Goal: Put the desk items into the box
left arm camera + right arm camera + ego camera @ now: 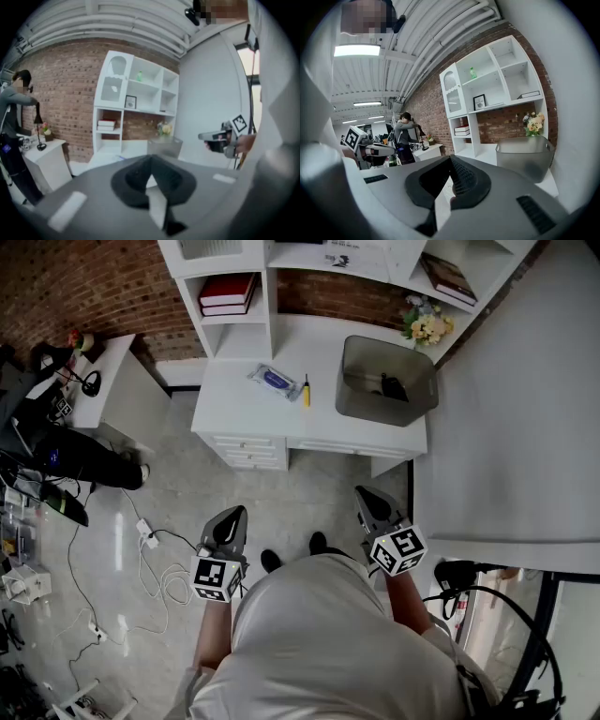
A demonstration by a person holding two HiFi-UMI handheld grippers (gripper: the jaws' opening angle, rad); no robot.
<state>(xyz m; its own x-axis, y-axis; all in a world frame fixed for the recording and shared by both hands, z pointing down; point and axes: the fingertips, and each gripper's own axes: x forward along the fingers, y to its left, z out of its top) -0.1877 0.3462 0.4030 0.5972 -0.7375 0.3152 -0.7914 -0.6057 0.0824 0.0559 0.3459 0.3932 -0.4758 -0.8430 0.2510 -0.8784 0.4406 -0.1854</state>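
A grey translucent box (359, 390) stands on the right of the white desk (234, 395), with a dark item (393, 387) inside it. On the desk to its left lie a blue-and-white packet (274, 380) and a small yellow tool (307, 390). My left gripper (232, 517) and right gripper (370, 498) hang over the floor in front of the desk, well short of it. Both are shut with nothing between the jaws. The box (524, 157) shows ahead in the right gripper view, and the box (165, 146) also in the left gripper view.
White shelves (227, 293) with books rise behind the desk, and flowers (427, 326) stand beside the box. A side table (103, 381) with a lamp is at the left, where a person (404, 133) stands. Cables (155, 563) lie on the floor. A white wall (525, 427) borders the right.
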